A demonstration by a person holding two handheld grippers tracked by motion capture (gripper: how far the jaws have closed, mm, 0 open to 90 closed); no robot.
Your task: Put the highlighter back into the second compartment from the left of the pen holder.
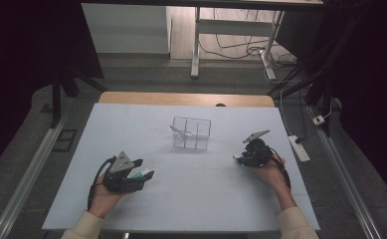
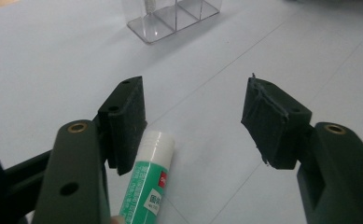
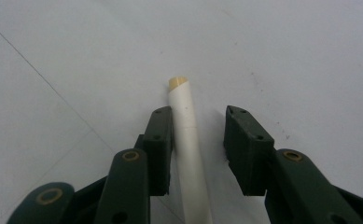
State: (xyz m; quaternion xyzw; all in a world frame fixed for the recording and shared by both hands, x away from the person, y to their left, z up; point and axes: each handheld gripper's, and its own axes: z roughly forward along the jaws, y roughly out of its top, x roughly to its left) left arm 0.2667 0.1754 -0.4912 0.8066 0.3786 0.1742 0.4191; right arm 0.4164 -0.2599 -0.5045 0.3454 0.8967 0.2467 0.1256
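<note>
While the white paper-wrapped stick [image 3: 187, 140] lies on the pale table [image 1: 191, 189] between the right gripper [image 3: 198, 140]'s parted jaws, centre it, then close squarely. Left gripper [image 2: 193, 121] stands open beside the green-labelled glue stick [image 2: 149, 182].

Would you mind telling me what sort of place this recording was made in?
Probably a lab or workshop set up for recording: a white-covered work table, loose cables on the floor beneath a white-legged desk, and a white power strip beside the table.

The glue stick [image 2: 147, 182] was green and white with a white cap. The tube [image 3: 188, 154] was white with a cream tip. The organiser [image 1: 191, 133] was clear, the table [image 1: 131, 129] pale blue-white.
</note>
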